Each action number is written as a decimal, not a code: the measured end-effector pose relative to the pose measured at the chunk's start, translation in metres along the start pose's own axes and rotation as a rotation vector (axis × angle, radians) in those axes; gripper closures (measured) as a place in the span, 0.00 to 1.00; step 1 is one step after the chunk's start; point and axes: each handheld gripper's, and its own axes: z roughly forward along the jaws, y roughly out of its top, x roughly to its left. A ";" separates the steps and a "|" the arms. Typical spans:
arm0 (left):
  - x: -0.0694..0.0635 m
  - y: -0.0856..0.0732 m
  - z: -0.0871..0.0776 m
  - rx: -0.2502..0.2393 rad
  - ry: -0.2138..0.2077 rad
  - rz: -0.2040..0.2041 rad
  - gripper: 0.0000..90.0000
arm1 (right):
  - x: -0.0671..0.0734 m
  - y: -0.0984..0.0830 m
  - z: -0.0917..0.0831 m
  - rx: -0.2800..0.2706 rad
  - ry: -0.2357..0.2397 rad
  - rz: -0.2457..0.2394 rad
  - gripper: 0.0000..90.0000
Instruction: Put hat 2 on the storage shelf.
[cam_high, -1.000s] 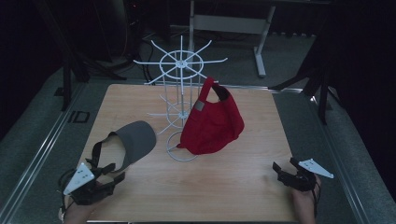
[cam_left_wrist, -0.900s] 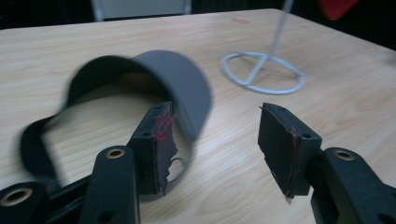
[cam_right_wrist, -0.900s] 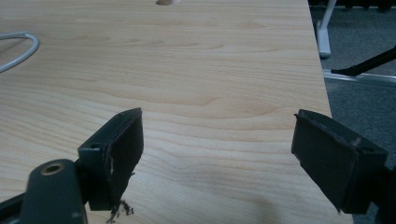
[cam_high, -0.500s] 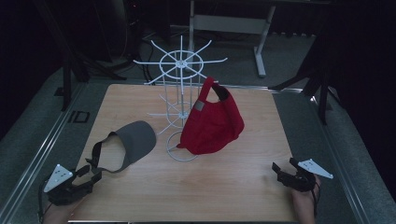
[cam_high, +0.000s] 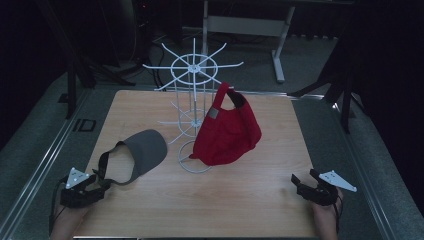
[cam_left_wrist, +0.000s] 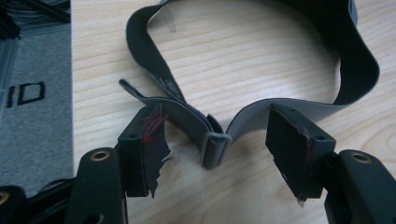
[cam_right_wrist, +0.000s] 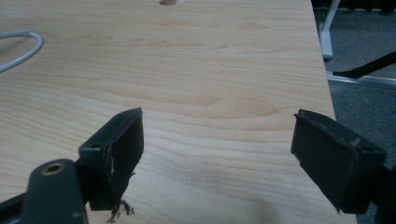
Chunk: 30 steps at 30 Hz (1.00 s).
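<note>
A grey visor lies flat on the wooden table, its strap loop toward the front left. My left gripper sits low at the strap's near end. In the left gripper view its jaws have just been opening and stand apart, with the strap's buckle lying between them, the pads off it. A red cap hangs on a white wire rack. My right gripper rests at the front right, open over bare wood.
The rack's round base stands mid-table between visor and cap; its edge shows as a white ring in the right gripper view. Grey floor and a metal rail border the table's left. Dark stands crowd the back.
My left gripper has slid left toward the table's front-left corner and sunk lower, its jaws wider apart. The visor, cap and right gripper have stayed put.
</note>
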 end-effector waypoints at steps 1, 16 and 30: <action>0.000 0.001 0.002 0.009 -0.005 -0.001 0.43 | 0.000 0.000 0.000 0.002 0.000 -0.001 0.19; 0.003 0.008 0.014 0.042 0.008 -0.023 0.76 | 0.000 0.000 0.001 0.008 -0.001 -0.002 0.19; -0.009 0.024 -0.004 -0.102 -0.079 0.092 0.95 | -0.001 0.000 0.000 0.000 0.002 0.007 0.19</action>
